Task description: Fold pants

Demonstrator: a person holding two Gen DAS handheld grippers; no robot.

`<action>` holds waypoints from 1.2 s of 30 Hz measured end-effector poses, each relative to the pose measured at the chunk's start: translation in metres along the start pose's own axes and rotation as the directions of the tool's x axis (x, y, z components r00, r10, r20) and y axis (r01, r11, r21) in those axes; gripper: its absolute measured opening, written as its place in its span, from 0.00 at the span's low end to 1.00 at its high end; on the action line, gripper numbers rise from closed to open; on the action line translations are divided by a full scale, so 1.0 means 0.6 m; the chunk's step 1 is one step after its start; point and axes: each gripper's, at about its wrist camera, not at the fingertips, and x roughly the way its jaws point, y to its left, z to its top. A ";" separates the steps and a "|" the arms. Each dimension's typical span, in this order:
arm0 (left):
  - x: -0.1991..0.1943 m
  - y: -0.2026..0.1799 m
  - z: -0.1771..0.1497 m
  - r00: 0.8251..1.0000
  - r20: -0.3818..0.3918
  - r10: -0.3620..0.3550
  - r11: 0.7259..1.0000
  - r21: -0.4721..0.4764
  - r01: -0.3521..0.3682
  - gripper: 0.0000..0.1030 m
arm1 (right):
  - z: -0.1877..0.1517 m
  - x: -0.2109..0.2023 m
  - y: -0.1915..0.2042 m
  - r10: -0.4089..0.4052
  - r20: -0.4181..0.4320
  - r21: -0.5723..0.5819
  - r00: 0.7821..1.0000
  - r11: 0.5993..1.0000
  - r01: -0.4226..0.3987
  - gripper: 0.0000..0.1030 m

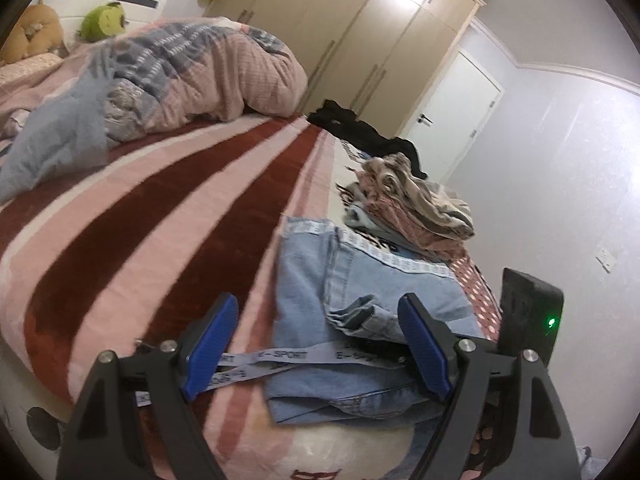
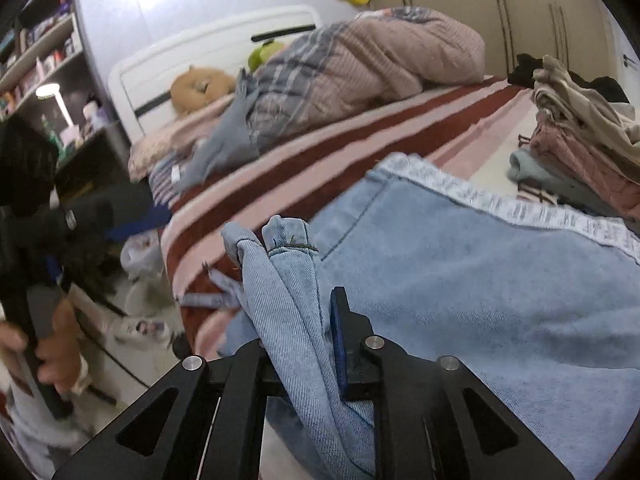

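Light blue denim pants (image 1: 360, 300) with a white lettered waistband lie partly folded on the striped bed, near its front edge. My left gripper (image 1: 316, 344) is open and empty, its blue pads on either side of the pants' grey drawstring straps (image 1: 276, 360). In the right wrist view the pants (image 2: 480, 280) fill the lower right. My right gripper (image 2: 298, 320) is shut on a bunched fold of the pants' leg ends (image 2: 280, 272), held just above the folded denim. Its left finger is hidden by the cloth.
A pile of folded clothes (image 1: 412, 208) sits just beyond the pants, with black garments (image 1: 360, 128) behind. A rumpled pink quilt (image 1: 192, 76) lies at the head of the bed. The red-and-pink striped blanket (image 1: 160, 220) spreads left. Wardrobes and a door stand behind.
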 end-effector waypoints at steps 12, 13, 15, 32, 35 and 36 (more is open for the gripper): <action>0.123 -0.024 0.009 0.977 -0.187 -0.098 0.995 -0.021 0.096 0.80 | -0.032 -0.187 -0.044 -0.032 0.123 0.082 0.992 0.996 0.022 0.50; 0.131 -0.027 0.006 0.977 -0.196 -0.088 0.996 -0.013 0.087 0.78 | -0.037 -0.201 -0.055 -0.059 0.137 0.098 0.989 0.994 0.046 0.50; 0.144 -0.036 0.001 0.974 -0.216 -0.070 0.997 0.004 0.072 0.63 | -0.047 -0.223 -0.078 -0.105 0.150 0.132 0.983 0.988 0.085 0.50; 0.102 -0.055 0.031 0.996 -0.085 0.031 0.993 0.114 -0.021 0.11 | -0.068 -0.239 -0.148 -0.107 0.171 0.302 0.979 0.952 0.052 0.50; 0.091 -0.032 0.041 0.996 -0.068 0.062 0.993 0.100 -0.055 0.05 | -0.066 -0.235 -0.158 -0.107 0.168 0.321 0.980 0.946 0.048 0.50; 0.091 -0.023 0.041 0.995 -0.071 0.068 0.993 0.098 -0.061 0.05 | -0.066 -0.232 -0.162 -0.111 0.161 0.329 0.981 0.943 0.053 0.50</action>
